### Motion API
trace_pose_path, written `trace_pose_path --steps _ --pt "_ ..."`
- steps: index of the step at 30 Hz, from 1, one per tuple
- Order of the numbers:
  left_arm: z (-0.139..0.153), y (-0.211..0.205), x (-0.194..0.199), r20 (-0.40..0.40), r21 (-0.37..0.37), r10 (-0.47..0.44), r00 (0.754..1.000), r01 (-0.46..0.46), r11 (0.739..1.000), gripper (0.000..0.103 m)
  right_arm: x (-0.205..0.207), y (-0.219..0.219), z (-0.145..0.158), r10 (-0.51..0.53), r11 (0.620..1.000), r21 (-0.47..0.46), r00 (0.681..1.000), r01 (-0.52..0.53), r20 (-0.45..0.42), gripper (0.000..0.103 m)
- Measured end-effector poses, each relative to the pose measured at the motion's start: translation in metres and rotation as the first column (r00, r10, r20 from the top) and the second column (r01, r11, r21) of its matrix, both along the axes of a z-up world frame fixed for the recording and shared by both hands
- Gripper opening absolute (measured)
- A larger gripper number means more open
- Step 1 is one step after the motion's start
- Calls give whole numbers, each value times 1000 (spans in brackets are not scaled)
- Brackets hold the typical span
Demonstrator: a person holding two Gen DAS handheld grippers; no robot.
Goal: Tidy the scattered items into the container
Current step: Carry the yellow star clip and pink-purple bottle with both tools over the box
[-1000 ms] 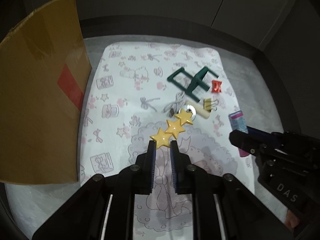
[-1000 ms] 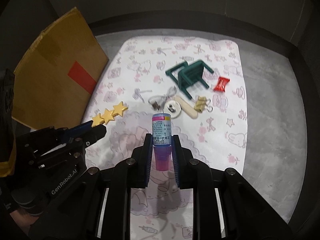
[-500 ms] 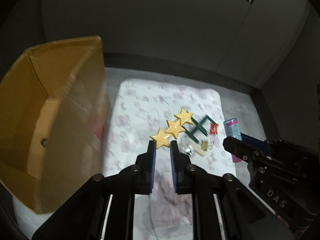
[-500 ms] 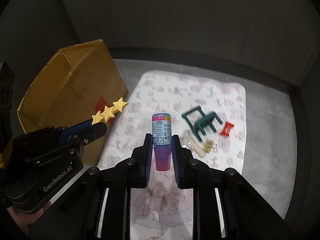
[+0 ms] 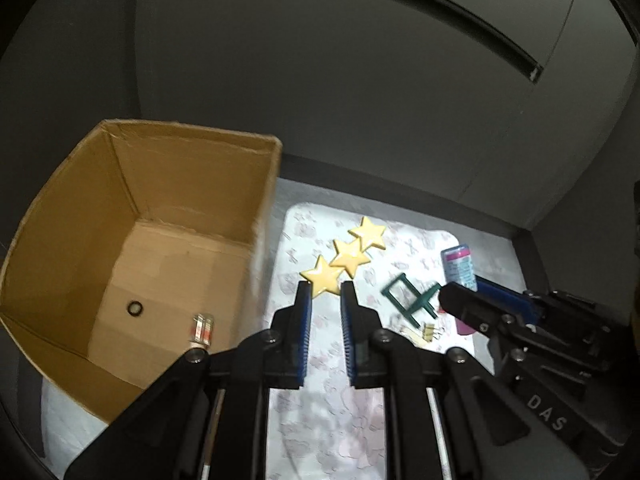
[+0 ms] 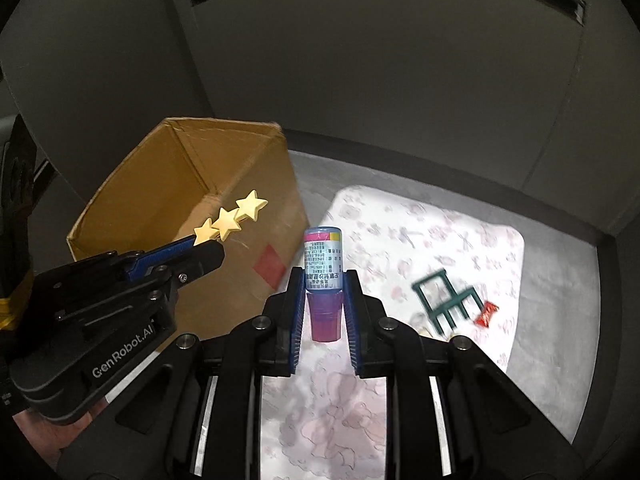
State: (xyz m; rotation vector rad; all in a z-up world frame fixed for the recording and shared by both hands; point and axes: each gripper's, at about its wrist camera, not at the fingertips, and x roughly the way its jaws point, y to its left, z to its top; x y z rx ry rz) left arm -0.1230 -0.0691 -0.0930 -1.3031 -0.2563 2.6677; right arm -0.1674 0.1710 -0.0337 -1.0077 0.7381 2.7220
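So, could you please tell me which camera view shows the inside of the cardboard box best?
The left wrist view: it looks down into the cardboard box, showing its floor with a dark ring and a small clear item. The right wrist view shows mainly its outer wall with a red patch and only the upper inner walls.

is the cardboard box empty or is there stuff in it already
Not empty. The cardboard box is open-topped, with a small dark ring and a small clear item on its floor.
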Motion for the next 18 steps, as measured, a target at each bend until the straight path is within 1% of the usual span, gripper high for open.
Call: trace_pose_path --steps 5,11,18 --pt "10 -28 -2 -19 7 44 999 -43 999 14 -20 -14 22 35 999 26 999 -34 -29 19" --pt "21 -61 -4 -41 9 96 995 -96 995 14 -45 -38 41 83 995 56 995 -80 -51 19" --pt "22 -98 -1 -40 -13 145 989 -145 989 14 -71 -63 43 126 991 50 991 -124 -43 19"
